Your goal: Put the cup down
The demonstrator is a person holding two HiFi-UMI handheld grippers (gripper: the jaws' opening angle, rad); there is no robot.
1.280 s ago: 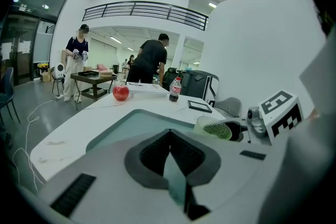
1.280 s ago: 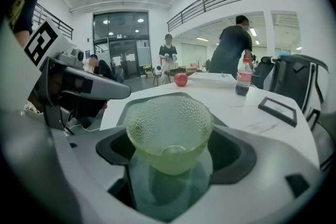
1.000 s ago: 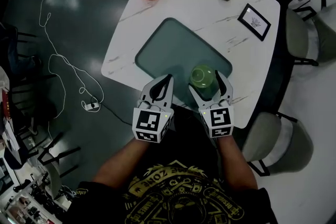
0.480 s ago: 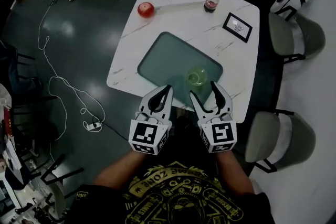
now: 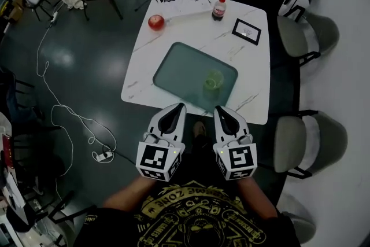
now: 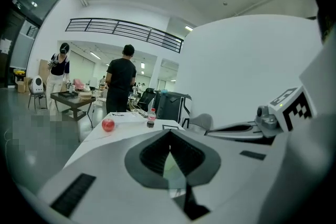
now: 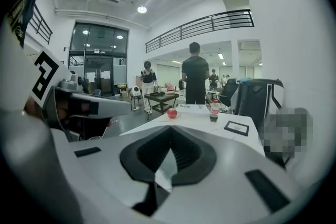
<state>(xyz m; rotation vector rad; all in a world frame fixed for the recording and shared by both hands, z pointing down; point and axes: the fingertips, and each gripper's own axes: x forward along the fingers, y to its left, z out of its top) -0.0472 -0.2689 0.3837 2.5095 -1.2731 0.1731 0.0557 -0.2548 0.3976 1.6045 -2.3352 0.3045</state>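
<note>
Both shut and empty: left gripper (image 5: 181, 105), right gripper (image 5: 218, 108) freshly closed, drawn back; cup (image 5: 213, 81) upright on tray (image 5: 179, 69), seemingly placed.

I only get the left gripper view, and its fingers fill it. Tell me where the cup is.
Observer: In the head view the green cup stands on the grey-green tray, near its right near corner.
Operator: Report whether the right gripper has it.
Observer: No. The right gripper is apart from the cup, on its near side; its fingers have just closed with nothing between them.
Operator: Name anything on the floor.
Observer: A white cable trails over the floor left of the table.
</note>
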